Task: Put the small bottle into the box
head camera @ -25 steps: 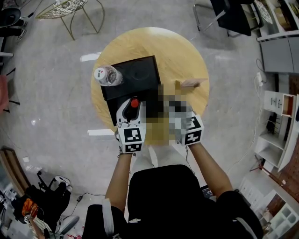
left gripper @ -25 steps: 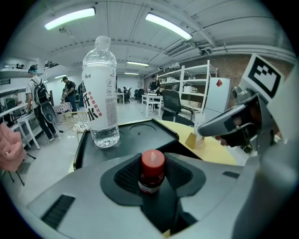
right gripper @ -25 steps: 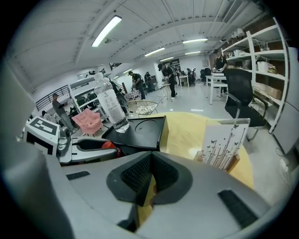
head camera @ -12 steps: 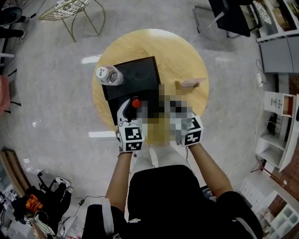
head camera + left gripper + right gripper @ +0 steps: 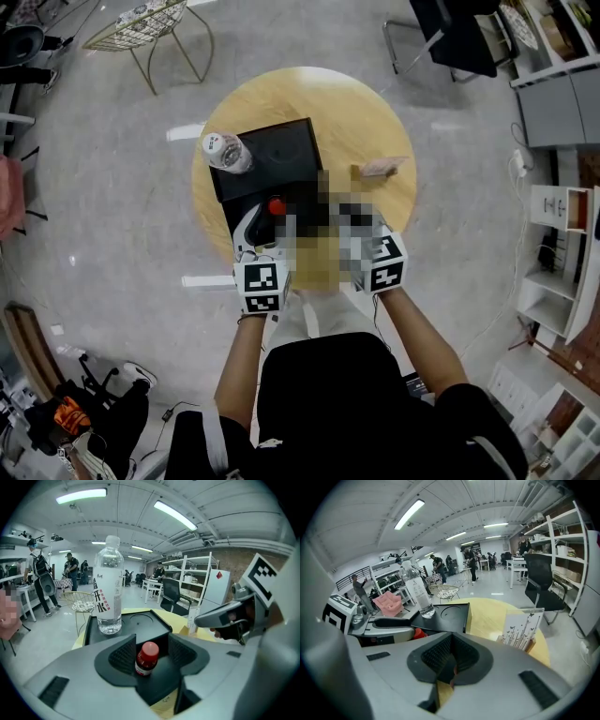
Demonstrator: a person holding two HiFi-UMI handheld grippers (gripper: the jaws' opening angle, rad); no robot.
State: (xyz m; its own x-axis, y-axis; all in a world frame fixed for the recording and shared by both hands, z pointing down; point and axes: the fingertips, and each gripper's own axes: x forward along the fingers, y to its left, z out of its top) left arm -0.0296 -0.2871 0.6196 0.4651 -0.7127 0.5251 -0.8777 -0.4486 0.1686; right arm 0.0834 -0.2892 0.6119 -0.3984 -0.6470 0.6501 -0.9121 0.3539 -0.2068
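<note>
Round wooden table (image 5: 367,114) bears black box (image 5: 286,150) and card holder (image 5: 380,169).

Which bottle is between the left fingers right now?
The small red-capped bottle, standing untouched between the fingers of the left gripper, which have just been opening; the tall clear bottle stands beyond them.

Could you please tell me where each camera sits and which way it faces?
Head view: on the person's head, facing steeply down at the round table; forearms, left gripper and right gripper show.
Left gripper view: on the left gripper, facing along its jaws, which have just been opening around the small bottle; right gripper at right.
Right gripper view: on the right gripper, facing over its shut jaws across the table.
All share the water bottle on the black box.
</note>
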